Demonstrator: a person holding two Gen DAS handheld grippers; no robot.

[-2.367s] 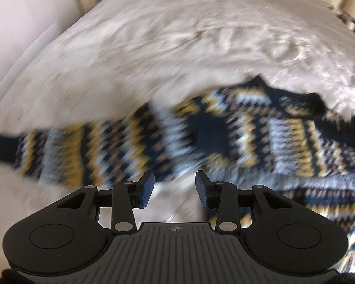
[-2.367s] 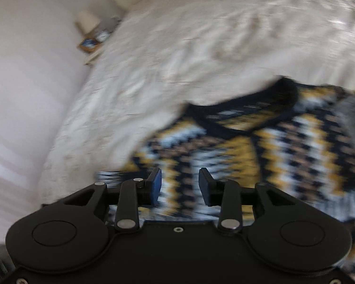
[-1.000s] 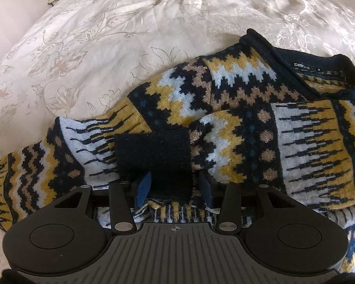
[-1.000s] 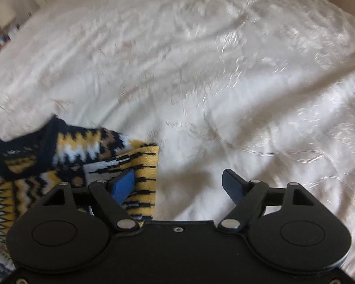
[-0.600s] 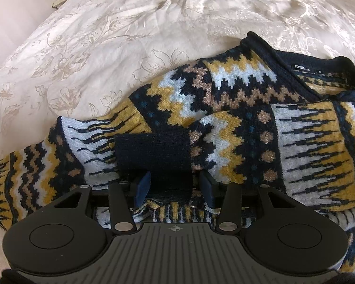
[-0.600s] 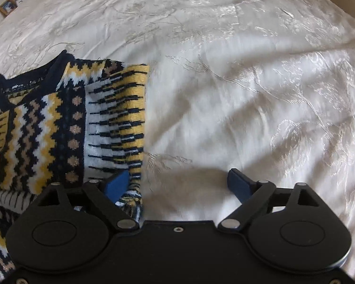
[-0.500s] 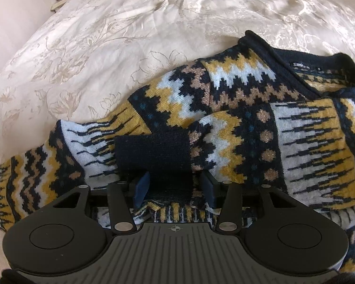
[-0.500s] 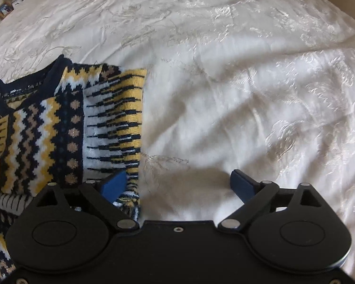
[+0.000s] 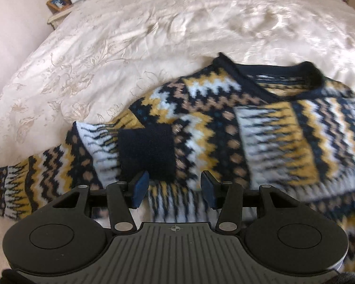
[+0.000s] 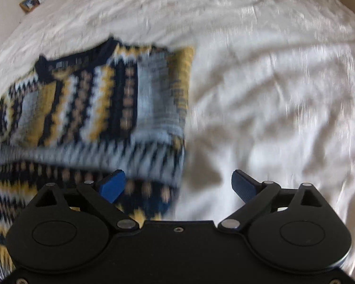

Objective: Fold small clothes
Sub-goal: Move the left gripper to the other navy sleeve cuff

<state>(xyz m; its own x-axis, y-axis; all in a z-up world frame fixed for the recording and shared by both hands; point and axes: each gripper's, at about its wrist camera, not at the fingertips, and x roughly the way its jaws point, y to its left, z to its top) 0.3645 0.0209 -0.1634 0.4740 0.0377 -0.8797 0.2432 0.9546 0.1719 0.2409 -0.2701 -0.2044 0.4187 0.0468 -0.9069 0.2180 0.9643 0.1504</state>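
While both of my wrist cameras look down on the cream floral-embroidered bedspread (image 9: pixel 134 35), the navy, mustard, white and tan zigzag-patterned knitted sweater (image 9: pixel 260 127) lies flat on it. In the left wrist view its navy ribbed neckline (image 9: pixel 279 71) points away from me toward the far side of the bed, and the body runs back toward the camera. One sleeve (image 9: pixel 47 172) stretches out to the left edge of the picture, so the garment's long axis there runs left to right. The other sleeve is folded across the chest, and its plain navy ribbed cuff (image 9: pixel 146 151) lies on the pattern just ahead of my left gripper (image 9: pixel 175 187). A label strip sits inside the neckline, but its writing is too blurred for me to read.

My left gripper's blue-padded fingers (image 9: pixel 140 185) stand partly apart above the knit, with nothing between them; the cuff lies just beyond the tips.

In the right wrist view, which is motion-blurred, the sweater (image 10: pixel 101 108) fills the left half, with its folded edge running roughly vertical. My right gripper (image 10: pixel 178 184) has its fingers spread wide and holds nothing; the left finger (image 10: pixel 112 184) hangs over the knit and the right one is over bare bedspread (image 10: pixel 272 82).

A wooden bedside table (image 9: pixel 59 14) with a lamp and framed photo stands at the far left corner.
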